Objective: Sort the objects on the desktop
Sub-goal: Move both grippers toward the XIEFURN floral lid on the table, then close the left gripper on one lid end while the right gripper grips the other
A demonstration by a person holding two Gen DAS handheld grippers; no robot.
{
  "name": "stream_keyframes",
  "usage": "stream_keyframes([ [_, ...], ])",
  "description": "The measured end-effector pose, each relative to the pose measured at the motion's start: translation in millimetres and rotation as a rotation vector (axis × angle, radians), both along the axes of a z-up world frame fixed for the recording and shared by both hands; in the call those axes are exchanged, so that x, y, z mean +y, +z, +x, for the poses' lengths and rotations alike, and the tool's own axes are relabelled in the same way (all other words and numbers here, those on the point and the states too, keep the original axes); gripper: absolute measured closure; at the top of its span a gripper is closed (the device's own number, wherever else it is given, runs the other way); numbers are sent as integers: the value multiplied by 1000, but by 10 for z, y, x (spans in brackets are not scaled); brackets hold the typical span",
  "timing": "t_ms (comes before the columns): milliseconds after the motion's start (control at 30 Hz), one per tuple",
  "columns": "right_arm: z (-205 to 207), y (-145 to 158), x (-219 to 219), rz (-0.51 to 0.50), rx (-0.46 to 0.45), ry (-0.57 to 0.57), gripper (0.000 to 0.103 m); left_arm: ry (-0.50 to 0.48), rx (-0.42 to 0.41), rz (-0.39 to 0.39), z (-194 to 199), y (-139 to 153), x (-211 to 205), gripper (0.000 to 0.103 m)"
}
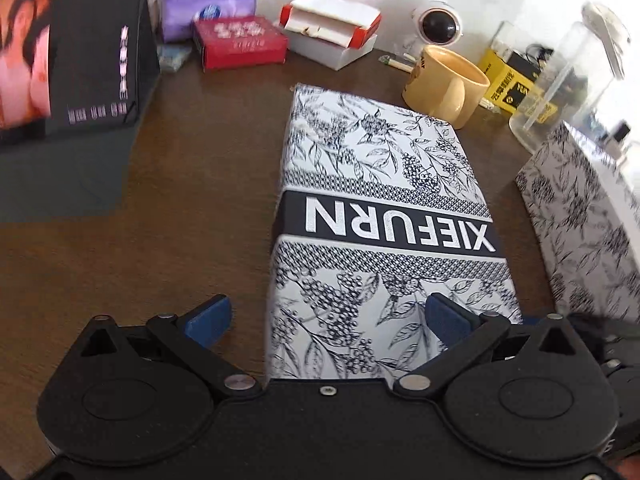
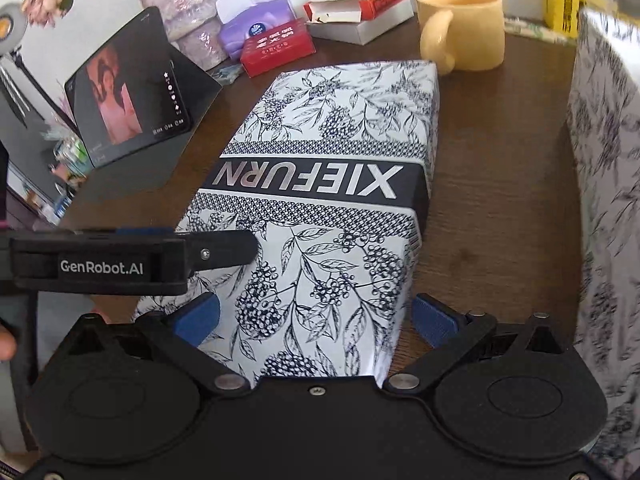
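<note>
Both tongs spread wide at the near end of the patterned box.

The left tongs [image 1: 326, 318] stand open: one blue pad beside the box's left wall, the other over its printed top. The right tongs [image 2: 316, 316] stand open, straddling the box [image 2: 332, 200]; contact cannot be told. The box, a rectangular carton with glossy floral print and a dark "XIEFURN" band, lies flat on the wood-grain counter [image 1: 200, 200], extending straight ahead. A smooth yellow mug [image 2: 460, 28] sits beyond its far end.
</note>
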State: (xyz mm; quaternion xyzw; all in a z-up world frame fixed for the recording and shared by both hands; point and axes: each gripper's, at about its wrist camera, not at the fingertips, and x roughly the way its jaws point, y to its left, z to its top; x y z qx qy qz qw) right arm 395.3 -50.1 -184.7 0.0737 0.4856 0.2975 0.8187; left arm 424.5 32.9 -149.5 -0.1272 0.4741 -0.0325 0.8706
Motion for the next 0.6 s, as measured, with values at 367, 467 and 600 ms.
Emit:
stream_keyframes([
  [367, -63, -30, 15, 29, -57, -58, 0, 27, 25, -54, -15, -41, -102, 0],
  [467, -51, -24, 32, 24, -56, -71, 0, 40, 27, -52, -12, -39, -116, 0],
  [600, -15, -13, 29, 20, -45, -54, 0, 52, 17, -38, -92, 27, -167, 0],
])
